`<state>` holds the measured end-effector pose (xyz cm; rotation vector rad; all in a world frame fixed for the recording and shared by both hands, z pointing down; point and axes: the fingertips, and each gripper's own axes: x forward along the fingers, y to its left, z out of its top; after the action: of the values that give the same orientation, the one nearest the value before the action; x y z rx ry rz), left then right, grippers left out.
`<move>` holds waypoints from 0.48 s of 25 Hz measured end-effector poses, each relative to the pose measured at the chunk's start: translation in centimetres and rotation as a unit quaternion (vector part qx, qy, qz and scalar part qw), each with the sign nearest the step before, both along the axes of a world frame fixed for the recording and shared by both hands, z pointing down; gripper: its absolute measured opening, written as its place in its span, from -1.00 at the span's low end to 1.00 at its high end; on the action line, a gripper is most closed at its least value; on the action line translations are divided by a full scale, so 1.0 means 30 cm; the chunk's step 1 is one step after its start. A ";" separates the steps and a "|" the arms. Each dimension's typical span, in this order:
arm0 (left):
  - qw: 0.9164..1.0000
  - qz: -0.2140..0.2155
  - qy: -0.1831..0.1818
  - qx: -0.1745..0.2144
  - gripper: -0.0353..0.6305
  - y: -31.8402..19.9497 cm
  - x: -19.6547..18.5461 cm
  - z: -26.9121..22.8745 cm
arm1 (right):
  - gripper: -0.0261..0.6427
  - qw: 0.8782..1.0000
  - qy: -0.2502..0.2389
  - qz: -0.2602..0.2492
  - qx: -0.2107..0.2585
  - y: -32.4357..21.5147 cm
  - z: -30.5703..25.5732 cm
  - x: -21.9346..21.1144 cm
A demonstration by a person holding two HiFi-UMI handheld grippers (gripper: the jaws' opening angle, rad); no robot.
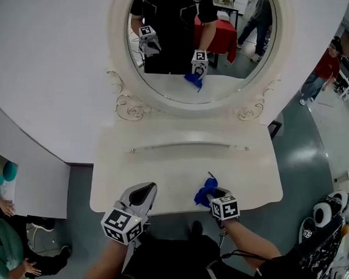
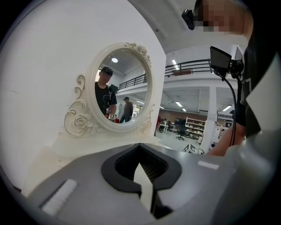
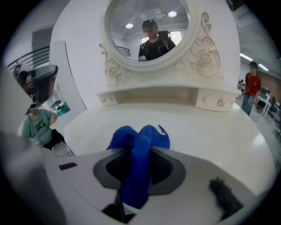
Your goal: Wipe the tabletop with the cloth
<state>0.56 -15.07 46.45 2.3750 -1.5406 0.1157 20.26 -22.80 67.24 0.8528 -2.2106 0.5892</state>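
Cloth: the blue cloth [image 3: 139,154] is bunched and stands up between the jaws of the right gripper [image 1: 210,195]. It is at the front right part of the white tabletop [image 1: 179,166], close to the front edge.
Right gripper: its jaws are closed on the middle of the cloth, and two lobes of cloth stick out in front of them.
Left gripper: the left gripper [image 1: 143,190] is at the front left edge. Its jaws are together and nothing is between them.
Step in hand: I judge the wiping is at its beginning or between two strokes, because the cloth is at the near edge.
How to do it well: lower the gripper so that the loose lobes lie flat on the surface, and not only the jaw tips. Then push in long, overlapping strokes away from the body. The clamp on the cloth looks firm enough for this.
Back edge: a raised shelf [image 3: 162,94] with small knobs runs under the oval mirror [image 1: 194,102]. The stroke should stop just before it.
Front and side edges: the tabletop is rounded. Near the rim the cloth can slip over the edge.
Open room: no object stands on the tabletop. The left gripper is well apart from the cloth, so the middle and right are free.
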 end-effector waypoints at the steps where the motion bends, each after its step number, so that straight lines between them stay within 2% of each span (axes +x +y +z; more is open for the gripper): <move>1: 1.000 -0.007 -0.001 0.002 -0.88 -0.005 0.001 -0.005 | -0.61 1.000 -0.004 0.011 0.014 -0.058 -0.018 0.002; 6: 0.999 -0.031 -0.010 0.004 -0.88 -0.004 -0.001 -0.020 | -0.61 0.998 -0.003 0.044 0.051 -0.354 -0.073 -0.028; 12: 0.999 -0.046 -0.018 -0.010 -0.88 0.005 -0.013 -0.004 | -0.61 0.996 0.025 0.070 0.052 -0.564 -0.032 -0.044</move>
<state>0.18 -14.91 46.32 2.2941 -1.6560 0.1540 18.93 -39.73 66.27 1.0708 -2.1635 0.5163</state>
